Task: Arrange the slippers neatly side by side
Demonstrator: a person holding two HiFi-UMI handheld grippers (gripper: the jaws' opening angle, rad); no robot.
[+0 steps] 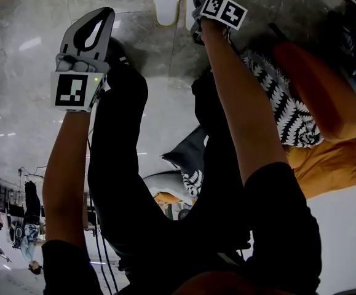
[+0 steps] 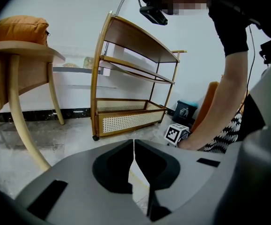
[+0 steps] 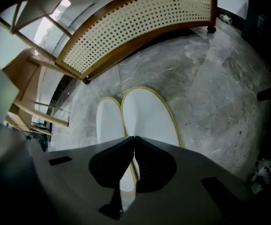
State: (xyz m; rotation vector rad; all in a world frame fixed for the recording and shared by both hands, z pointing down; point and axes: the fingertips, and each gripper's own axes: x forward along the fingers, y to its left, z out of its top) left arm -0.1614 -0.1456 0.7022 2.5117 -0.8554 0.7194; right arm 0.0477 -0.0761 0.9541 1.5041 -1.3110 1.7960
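Reading the right gripper (image 3: 134,138) as fully shut, tips pressed together, nothing pinched. Pointing steeply down over the near end of the slippers (image 3: 147,114); cannot tell whether touching. Finding the pair on the marble floor (image 3: 210,74), near the rattan base of the shelf (image 3: 140,22), at the far edge of the head view. Lying parallel, inner edges touching, rounded ends toward the shelf and roughly level. Looks like side by side is already met, so probably closed for a nudge or a final check rather than a pick.

Reading the left gripper (image 2: 134,142) as shut too and empty, held off to the left, well apart from the slippers, aimed toward the shelf and a wooden chair (image 2: 18,74). Likely parked there to stay out of the right one's way.

Next, if anything: a small push to even up the ends. Risk: shoving one slipper askew with closed tips, or skating it across the polished floor.
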